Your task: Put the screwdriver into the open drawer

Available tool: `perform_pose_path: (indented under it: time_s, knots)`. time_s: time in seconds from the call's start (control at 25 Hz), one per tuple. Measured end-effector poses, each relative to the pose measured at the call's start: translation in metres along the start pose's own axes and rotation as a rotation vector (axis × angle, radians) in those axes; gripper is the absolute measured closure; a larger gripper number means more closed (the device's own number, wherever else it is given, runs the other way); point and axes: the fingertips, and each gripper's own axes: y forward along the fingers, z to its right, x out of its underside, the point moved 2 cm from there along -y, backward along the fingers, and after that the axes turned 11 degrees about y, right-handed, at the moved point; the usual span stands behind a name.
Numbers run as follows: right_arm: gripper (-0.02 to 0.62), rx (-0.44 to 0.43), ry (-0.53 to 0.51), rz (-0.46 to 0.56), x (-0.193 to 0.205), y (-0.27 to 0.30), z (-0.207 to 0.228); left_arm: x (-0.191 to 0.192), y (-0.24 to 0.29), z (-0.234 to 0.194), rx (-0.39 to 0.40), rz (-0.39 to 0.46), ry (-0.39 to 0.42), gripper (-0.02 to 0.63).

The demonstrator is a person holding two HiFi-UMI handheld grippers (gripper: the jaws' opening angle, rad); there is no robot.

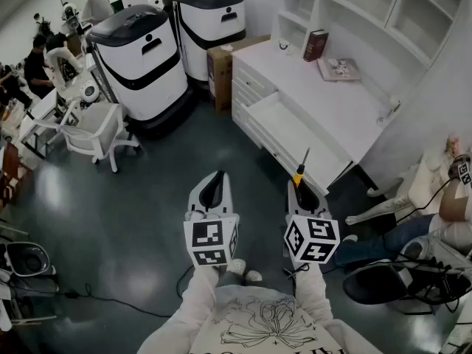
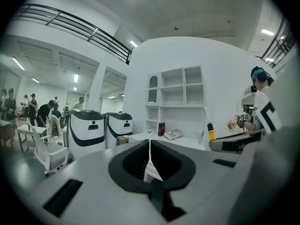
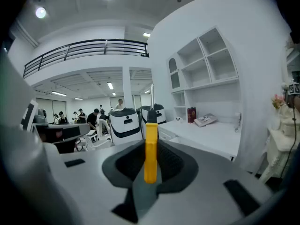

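My right gripper (image 1: 302,186) is shut on a screwdriver (image 1: 301,169) with a yellow handle and a dark shaft that points up and away. In the right gripper view the yellow handle (image 3: 150,151) stands clamped between the black pads. The open drawer (image 1: 295,135) juts out of a white desk (image 1: 346,102) just beyond the screwdriver tip; its inside looks bare. My left gripper (image 1: 213,188) hangs beside the right one, over the floor, jaws pressed together with nothing in them. The left gripper view shows the screwdriver (image 2: 210,131) at the right.
Two white and black machines (image 1: 144,57) stand left of the desk, with a cardboard box (image 1: 221,68) between them and the desk. A book (image 1: 316,45) and papers (image 1: 339,68) lie on the desk. A white chair (image 1: 92,131) is at left, a seated person (image 1: 442,212) at right.
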Motion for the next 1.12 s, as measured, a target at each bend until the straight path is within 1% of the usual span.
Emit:
perform_pose_path:
  time_s: [0.48, 0.88, 1.12]
  knots:
    - [0.525, 0.008, -0.001, -0.003, 0.002, 0.013, -0.004, 0.003, 0.010, -0.009, 0.012, 0.006, -0.008, 0.598]
    - [0.525, 0.041, 0.037, 0.007, 0.015, 0.029, -0.017, 0.017, 0.018, -0.029, 0.040, 0.001, -0.005, 0.597]
    - [0.525, 0.039, 0.039, -0.001, 0.014, 0.043, -0.022, 0.023, 0.031, -0.037, 0.048, -0.015, -0.015, 0.597]
